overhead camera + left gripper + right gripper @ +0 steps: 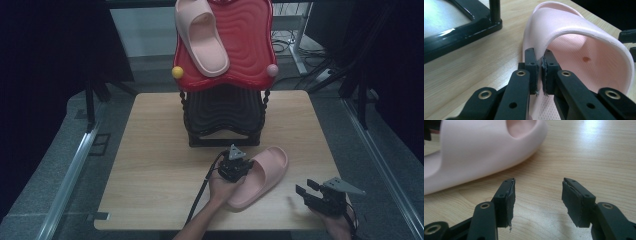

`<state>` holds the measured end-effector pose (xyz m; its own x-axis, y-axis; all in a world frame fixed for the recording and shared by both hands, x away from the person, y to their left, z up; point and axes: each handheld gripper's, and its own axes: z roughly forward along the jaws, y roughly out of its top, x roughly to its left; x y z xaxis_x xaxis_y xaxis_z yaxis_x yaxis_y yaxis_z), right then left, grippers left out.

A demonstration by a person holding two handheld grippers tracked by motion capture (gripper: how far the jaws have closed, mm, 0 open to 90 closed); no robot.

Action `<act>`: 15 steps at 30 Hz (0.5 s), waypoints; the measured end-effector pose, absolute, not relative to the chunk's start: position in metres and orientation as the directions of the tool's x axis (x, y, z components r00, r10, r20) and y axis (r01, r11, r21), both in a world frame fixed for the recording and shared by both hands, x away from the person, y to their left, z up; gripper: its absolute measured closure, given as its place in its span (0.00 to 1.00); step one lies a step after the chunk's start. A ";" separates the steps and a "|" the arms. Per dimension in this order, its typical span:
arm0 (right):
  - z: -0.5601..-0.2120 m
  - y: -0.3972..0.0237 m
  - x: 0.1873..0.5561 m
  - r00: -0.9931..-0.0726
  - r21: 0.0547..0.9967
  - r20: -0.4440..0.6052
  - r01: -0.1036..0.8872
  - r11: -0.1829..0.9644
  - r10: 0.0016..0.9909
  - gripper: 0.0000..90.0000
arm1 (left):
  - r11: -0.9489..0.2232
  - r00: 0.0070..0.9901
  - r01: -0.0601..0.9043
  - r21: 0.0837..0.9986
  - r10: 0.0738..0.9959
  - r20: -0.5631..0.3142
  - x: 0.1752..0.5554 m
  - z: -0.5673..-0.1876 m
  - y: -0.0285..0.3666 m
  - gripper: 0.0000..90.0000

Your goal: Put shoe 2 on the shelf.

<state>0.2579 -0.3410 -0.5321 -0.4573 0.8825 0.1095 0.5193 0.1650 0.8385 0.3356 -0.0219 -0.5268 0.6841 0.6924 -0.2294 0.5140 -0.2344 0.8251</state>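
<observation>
1. Left gripper: nearest item in the left gripper view. Jaws drawn narrow, pinching the thin edge of the strap of the pink slipper. In the high view the same gripper sits over the slipper's left side, hand below it.
2. Pink slipper: lies sole-down on the wooden table, just in front of the black lower tier of the shoe rack, toe pointing away and to the right.
3. Right gripper: jaws wide apart, holding nothing, hovering low over bare table near the slipper's right flank. In the high view it sits at the table's near right corner, apart from the slipper.
4. Second slipper: rests on the red top tier of the rack, the likely destination for its mate.
5. Risk, grip: the hold is on a soft strap rim only; the foam may fold or slide out when lifted.
6. Risk, swing: held on one side, the slipper probably hangs tilted and may turn, clipping the rack post or the yellow knob.
7. Risk, placement: the red tier looks sloped and ridged; a slipper set down crooked may slide off or nudge the one already there.
8. Risk, right gripper: close to the slipper, it may bump it if moved carelessly.
</observation>
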 end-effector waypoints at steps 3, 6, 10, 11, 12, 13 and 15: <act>-0.532 -0.341 0.258 -0.454 0.838 0.110 0.521 0.163 0.884 0.49 | -0.211 0.679 0.507 0.835 0.695 -0.237 0.332 -0.524 -0.012 0.94; -0.532 -0.341 0.258 -0.452 0.837 0.111 0.522 0.162 0.885 0.49 | -0.193 0.674 0.500 0.844 0.699 -0.240 0.328 -0.521 -0.002 0.94; -0.533 -0.340 0.258 -0.453 0.835 0.112 0.525 0.163 0.884 0.49 | -0.166 0.664 0.484 0.859 0.709 -0.237 0.320 -0.516 0.011 0.94; -0.533 -0.340 0.258 -0.454 0.835 0.113 0.526 0.164 0.884 0.49 | -0.163 0.663 0.474 0.865 0.713 -0.229 0.317 -0.515 0.014 0.94; -0.533 -0.339 0.258 -0.454 0.835 0.112 0.526 0.164 0.884 0.49 | -0.159 0.660 0.470 0.868 0.716 -0.226 0.316 -0.514 0.016 0.94; -0.533 -0.339 0.258 -0.454 0.835 0.112 0.526 0.164 0.884 0.49 | -0.155 0.657 0.464 0.872 0.720 -0.222 0.314 -0.512 0.019 0.94; -0.534 -0.339 0.258 -0.455 0.833 0.112 0.528 0.166 0.884 0.49 | -0.138 0.654 0.456 0.879 0.722 -0.226 0.311 -0.509 0.024 0.94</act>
